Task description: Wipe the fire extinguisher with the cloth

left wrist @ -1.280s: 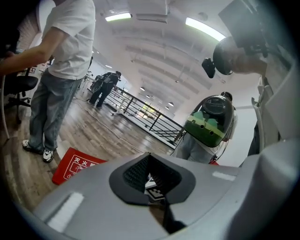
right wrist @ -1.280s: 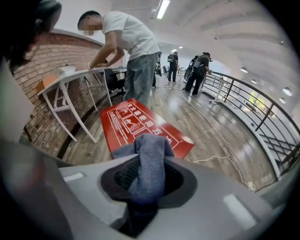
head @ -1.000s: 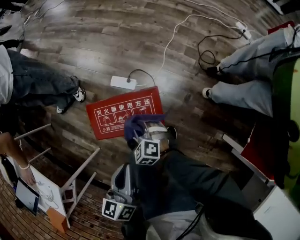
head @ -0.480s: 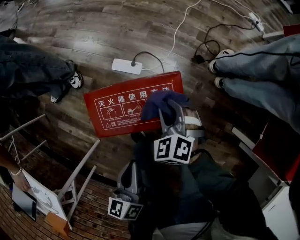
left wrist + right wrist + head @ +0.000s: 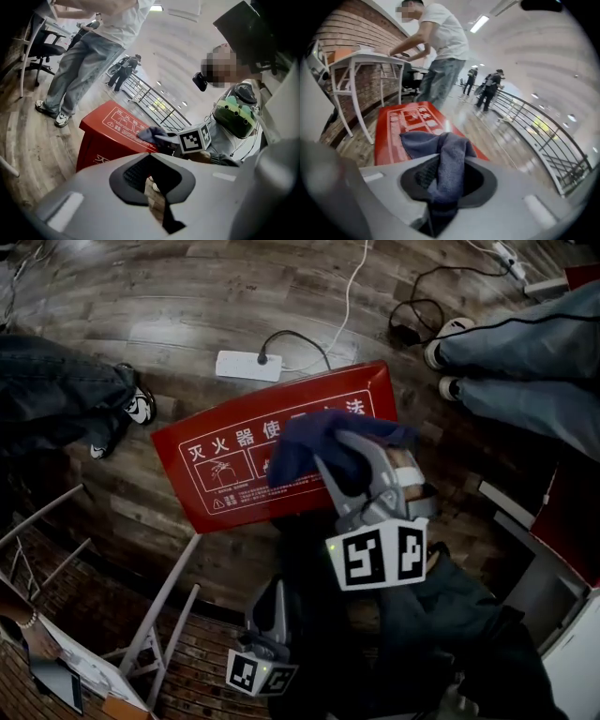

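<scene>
Red and flat-lidded, the fire extinguisher box [image 5: 220, 474] lies on the wooden floor [image 5: 141, 296] ahead of and below the right gripper [image 5: 342, 460]. Its long axis runs from left to right across the head view, with the right end swung a little further away (no extinguisher cylinder shows in any view, only this box with white printed instructions on its lid). The right gripper is clamped on the blue cloth [image 5: 305, 442]: in the right gripper view a twisted fold is pinched between the jaws and the loose part spills forward, hanging over the near right part of the lid. Whether the cloth already touches the lid cannot be told. This gripper slants forward and down toward the box, its marker cube [image 5: 378, 557] turned up to the head camera, so it is plainly the nearer of the two. A short drop and a sweep along the long axis looks like what the wipe calls for. The left gripper [image 5: 153, 185] hangs low and back, close in by the person's body [image 5: 403, 634] and well apart from the box, which in its own view stands ahead and a little to the left; its jaws stand slightly apart with only a sliver of floor showing between them, holding nothing
</scene>
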Demonstrator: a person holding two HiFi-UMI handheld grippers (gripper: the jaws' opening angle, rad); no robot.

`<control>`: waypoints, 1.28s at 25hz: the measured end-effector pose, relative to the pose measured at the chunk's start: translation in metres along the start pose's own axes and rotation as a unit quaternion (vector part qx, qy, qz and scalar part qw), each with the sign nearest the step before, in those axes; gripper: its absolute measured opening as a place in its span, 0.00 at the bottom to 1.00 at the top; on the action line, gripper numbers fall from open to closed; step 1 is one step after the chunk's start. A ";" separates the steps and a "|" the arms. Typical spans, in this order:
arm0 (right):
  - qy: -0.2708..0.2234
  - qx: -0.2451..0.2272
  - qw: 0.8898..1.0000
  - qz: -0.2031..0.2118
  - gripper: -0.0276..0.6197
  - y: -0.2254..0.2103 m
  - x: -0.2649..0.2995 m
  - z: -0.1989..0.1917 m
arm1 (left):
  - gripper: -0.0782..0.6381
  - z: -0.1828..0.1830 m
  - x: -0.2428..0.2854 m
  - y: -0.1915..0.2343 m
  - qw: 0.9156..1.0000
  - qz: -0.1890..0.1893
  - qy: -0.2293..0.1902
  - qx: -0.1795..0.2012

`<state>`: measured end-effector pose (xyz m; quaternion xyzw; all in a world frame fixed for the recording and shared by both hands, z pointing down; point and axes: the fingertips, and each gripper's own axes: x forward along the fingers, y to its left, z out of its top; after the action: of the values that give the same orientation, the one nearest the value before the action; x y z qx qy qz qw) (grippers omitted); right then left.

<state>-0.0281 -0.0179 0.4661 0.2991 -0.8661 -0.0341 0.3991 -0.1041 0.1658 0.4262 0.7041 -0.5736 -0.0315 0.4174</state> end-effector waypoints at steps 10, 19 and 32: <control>0.023 0.028 0.999 -0.021 0.17 -0.022 0.049 0.047 | 0.10 -0.006 -0.028 0.025 1.000 0.025 0.006 0.005; -0.031 -0.070 0.993 0.089 0.17 0.094 0.055 0.092 | 0.10 -0.007 -0.026 0.018 1.000 0.011 0.008 0.007; 0.027 0.010 1.000 -0.004 0.17 0.003 0.066 0.068 | 0.10 0.008 -0.034 0.032 1.000 0.013 0.000 -0.001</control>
<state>-0.1109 -0.0633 0.4653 0.3074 -0.8542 -0.0186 0.4190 -0.1443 0.1902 0.4262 0.6963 -0.5829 -0.0265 0.4180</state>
